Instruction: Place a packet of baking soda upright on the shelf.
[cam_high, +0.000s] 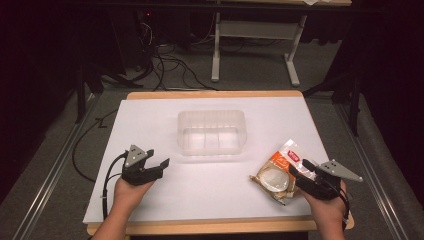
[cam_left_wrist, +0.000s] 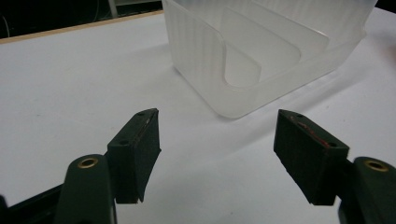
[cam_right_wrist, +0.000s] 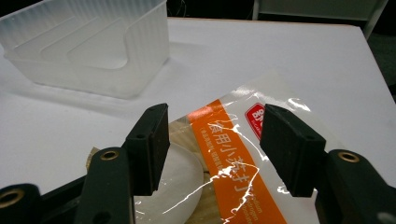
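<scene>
Both grippers, left (cam_high: 159, 161) and right (cam_high: 299, 168), gape over the white tabletop (cam_high: 150, 125); its clear ribbed plastic tub (cam_high: 211, 131) stands beyond the orange-striped snack packet (cam_high: 280, 171), grey cabled floor (cam_high: 175, 75) behind.

A lab — dark curtained surrounds, loose cables (cam_high: 170, 65) on grey floor, white-topped test table (cam_high: 150, 120).

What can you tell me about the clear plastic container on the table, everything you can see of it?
The clear plastic container is a frosted, translucent rectangular tub with rounded corners and ribbed walls. Upright dividers inside split it into compartments, all empty. It stands upright, open side up, on the white table top, towards the far middle. Nothing touches it besides the table.
</scene>
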